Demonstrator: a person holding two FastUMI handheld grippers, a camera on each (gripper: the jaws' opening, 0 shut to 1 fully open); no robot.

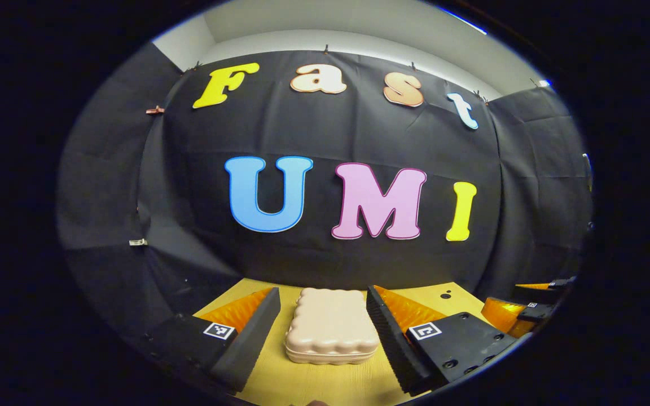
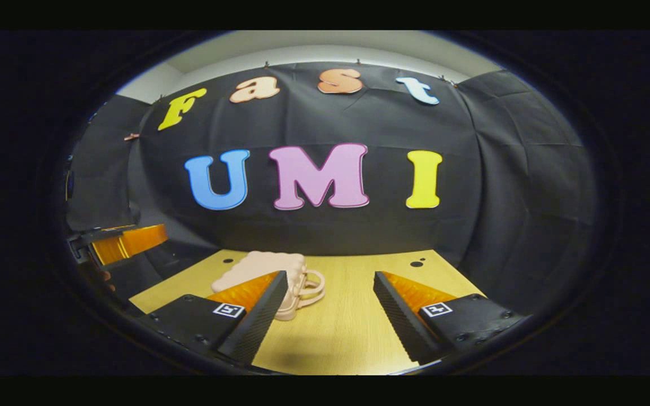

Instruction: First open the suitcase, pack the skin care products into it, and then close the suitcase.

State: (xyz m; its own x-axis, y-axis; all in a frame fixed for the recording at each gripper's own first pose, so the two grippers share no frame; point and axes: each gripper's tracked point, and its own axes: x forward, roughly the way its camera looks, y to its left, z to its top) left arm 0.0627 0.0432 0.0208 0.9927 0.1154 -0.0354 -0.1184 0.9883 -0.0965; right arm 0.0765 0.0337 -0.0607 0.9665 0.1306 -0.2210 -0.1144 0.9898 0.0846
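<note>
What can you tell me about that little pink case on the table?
The small pale pink plastic suitcase has a scalloped, biscuit-like outline and looped handles on one side. It lies flat and closed on the light wooden table. Seen from the left gripper, it sits between the open fingers, apparently untouched.

Suitcase (image 1: 330,327) looking like smooth moulded plastic, soft satin sheen, scalloped edges. Table (image 1: 313,383) showing pale wood grain, matt. Wall cloth (image 1: 325,135) hanging matt, bit wrinkly. Left gripper (image 1: 318,332) fingers (image 1: 251,338) showing ribbed, rubbery inner faces, matt.
</note>
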